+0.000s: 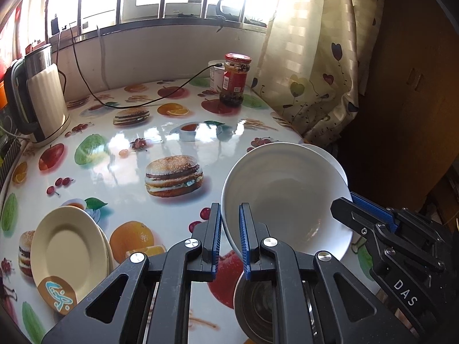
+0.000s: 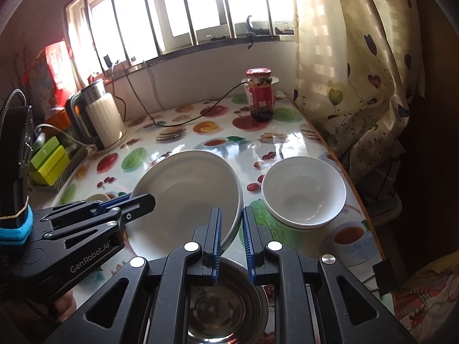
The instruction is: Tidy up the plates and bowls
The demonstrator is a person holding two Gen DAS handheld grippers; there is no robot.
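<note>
White glazed ceramic, the large round bowl (image 1: 287,197) hangs between my two tongs, lifted off the fruit-and-burger printed worktop (image 1: 160,140). My left tongs (image 1: 230,238) are clenched on its rim at the side nearest me, one blue pad inside the wall and one outside. My right tongs (image 2: 231,239) pinch the opposite rim in the same way, so the bowl spans the gap between them. It is tilted, its open mouth turned up and towards my left camera, its far edge raised. Being round, it has no long axis to speak of.

Below the bowl, close under both tongs, sits a shiny steel bowl (image 2: 226,301) on the worktop. To the right, near the worktop's edge, a smaller white bowl (image 2: 304,192) rests stacked in another. On the left side lie stacked cream plates (image 1: 68,255).
</note>
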